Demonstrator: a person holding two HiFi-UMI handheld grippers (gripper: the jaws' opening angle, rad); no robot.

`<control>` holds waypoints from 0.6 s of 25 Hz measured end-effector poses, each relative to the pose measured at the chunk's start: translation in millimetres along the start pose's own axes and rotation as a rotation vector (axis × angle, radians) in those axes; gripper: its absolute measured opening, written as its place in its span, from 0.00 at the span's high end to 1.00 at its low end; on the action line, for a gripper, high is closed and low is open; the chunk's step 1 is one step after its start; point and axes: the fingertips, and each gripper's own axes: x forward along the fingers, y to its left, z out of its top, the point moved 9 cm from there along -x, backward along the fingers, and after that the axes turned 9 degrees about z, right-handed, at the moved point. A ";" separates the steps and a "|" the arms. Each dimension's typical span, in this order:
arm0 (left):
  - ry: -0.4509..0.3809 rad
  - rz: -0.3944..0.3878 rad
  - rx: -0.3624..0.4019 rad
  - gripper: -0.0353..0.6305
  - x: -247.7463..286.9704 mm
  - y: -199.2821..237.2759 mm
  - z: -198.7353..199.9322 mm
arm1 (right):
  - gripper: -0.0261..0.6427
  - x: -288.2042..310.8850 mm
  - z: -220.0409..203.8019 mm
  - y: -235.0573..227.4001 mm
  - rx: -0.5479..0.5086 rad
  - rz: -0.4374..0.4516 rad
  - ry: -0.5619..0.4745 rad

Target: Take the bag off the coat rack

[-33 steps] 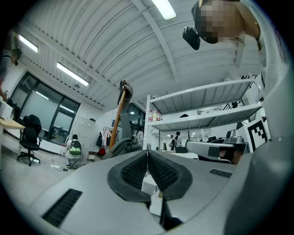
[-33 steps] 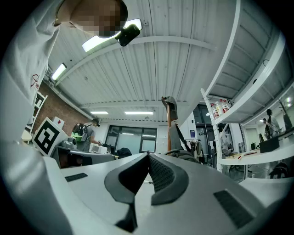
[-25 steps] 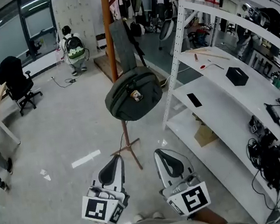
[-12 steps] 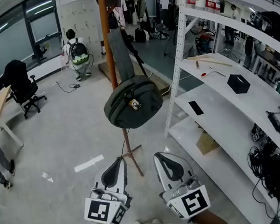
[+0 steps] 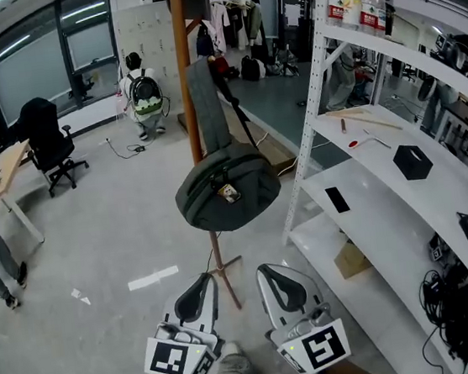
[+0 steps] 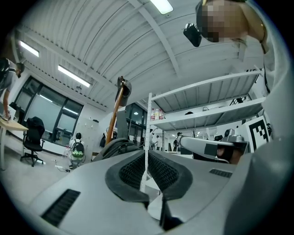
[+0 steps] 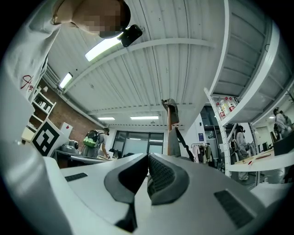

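Now | bag (image 5: 228, 193) on coat rack (image 5: 186, 78) | shelf upright (image 5: 303, 161) near right | floor (image 5: 97, 241) left

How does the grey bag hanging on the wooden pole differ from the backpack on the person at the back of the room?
The bag hangs from the coat rack, close to the viewer; the backpack is worn on a person's back, far across the floor. The bag is plain dark grey all over; the backpack is dark on top with a light green lower part. Both are soft, rounded bags.
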 end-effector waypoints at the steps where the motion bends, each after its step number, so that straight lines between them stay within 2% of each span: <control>1: -0.001 -0.001 0.001 0.92 5.9 0.9 0.7 | 0.93 4.5 -0.9 -3.5 -0.004 0.005 -0.002; 7: -0.028 -0.020 0.019 0.92 59.3 15.8 6.9 | 0.93 44.8 -8.7 -35.3 -0.031 0.008 -0.016; 15: -0.070 -0.021 0.035 0.92 156.6 65.2 20.8 | 0.93 132.0 -18.9 -99.3 -0.078 -0.020 -0.046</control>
